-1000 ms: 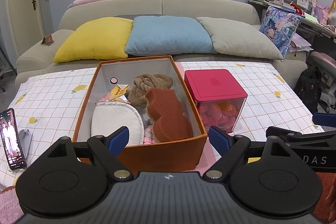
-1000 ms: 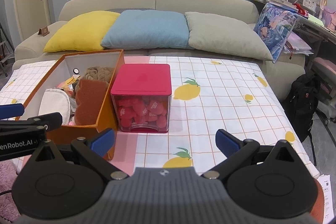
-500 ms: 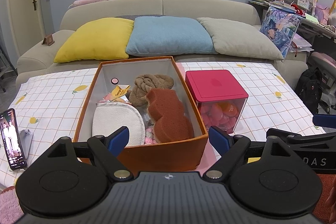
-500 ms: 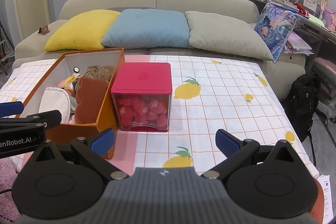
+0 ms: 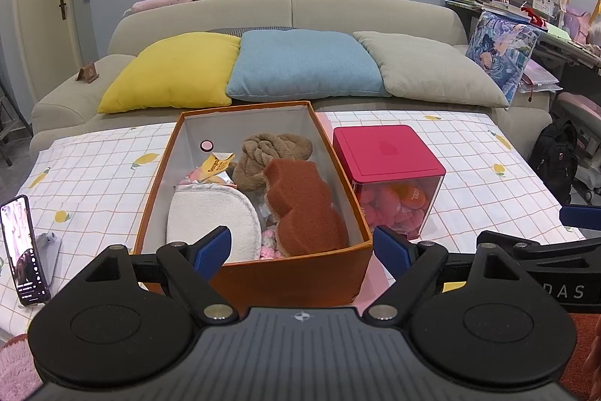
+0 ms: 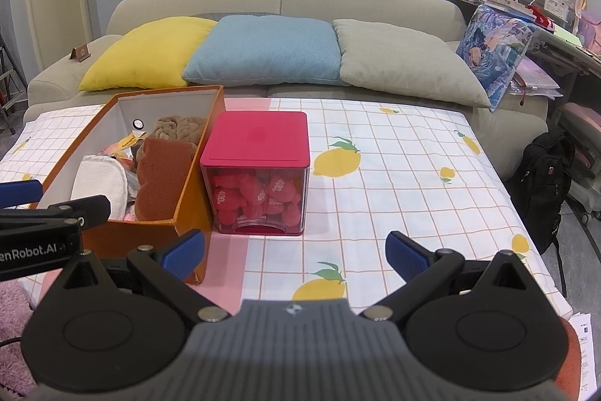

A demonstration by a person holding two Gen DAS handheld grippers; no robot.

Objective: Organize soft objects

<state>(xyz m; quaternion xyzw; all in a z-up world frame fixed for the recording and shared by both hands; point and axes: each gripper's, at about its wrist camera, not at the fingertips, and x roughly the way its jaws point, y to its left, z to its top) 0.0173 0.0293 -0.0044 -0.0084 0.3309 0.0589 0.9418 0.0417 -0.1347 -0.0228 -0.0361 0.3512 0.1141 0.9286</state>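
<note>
An open orange box (image 5: 293, 275) (image 6: 150, 235) stands on the table. It holds a rust-brown sponge (image 5: 304, 209) (image 6: 161, 175), a white pad (image 5: 214, 217) (image 6: 99, 183), a tan plush cloth (image 5: 270, 153) (image 6: 176, 128) and small packets. My left gripper (image 5: 302, 250) is open and empty just in front of the box's near wall. My right gripper (image 6: 295, 254) is open and empty, to the right of the box and short of the clear cube with a red lid (image 6: 259, 153) (image 5: 387, 153), which is full of pink soft pieces.
The table wears a white checked cloth with lemons (image 6: 394, 183). A phone on a stand (image 5: 22, 247) stands at the left edge. A sofa with yellow, blue and grey cushions (image 5: 304, 62) lies behind. A black backpack (image 6: 544, 190) sits on the floor to the right.
Both grippers stay open and nearly still. The left view has crept slightly closer to the box.
</note>
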